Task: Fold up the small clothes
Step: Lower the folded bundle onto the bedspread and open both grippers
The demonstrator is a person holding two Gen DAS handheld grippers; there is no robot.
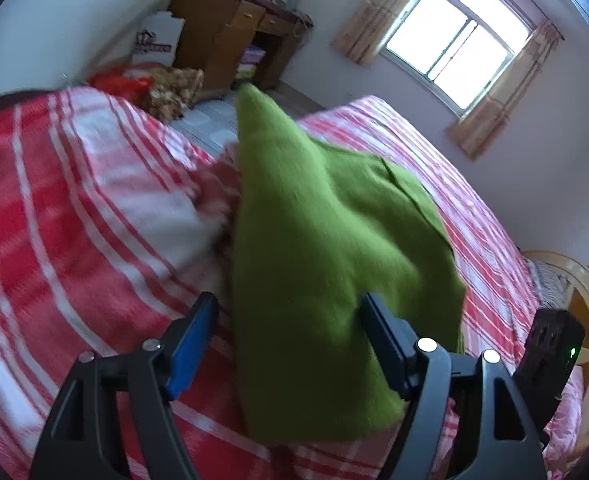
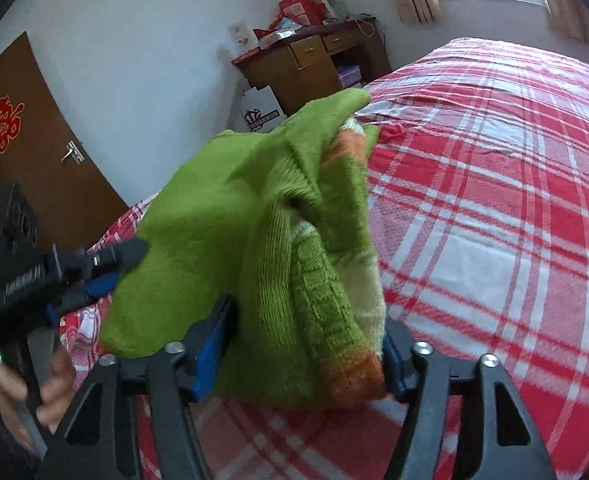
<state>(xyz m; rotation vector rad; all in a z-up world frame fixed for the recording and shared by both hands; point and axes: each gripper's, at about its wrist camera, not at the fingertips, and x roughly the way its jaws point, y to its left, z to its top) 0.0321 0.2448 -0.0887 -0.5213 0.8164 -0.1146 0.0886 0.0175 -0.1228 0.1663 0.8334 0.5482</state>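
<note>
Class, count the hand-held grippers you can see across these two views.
2. The left hand-held gripper sits open around the green sweater; the right hand-held gripper holds the sweater's bunched edge above the bed.

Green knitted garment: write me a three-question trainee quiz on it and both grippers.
1. True or false: the green knitted garment lies flat on the red-and-white checked bedsheet.
2. Whose fingers squeeze the bunched garment: A, left gripper, or B, right gripper?
3. Fill in: the band along the garment's edge is ____.
Key: 1 false, it is lifted and bunched; 2 B; 3 orange.
</note>
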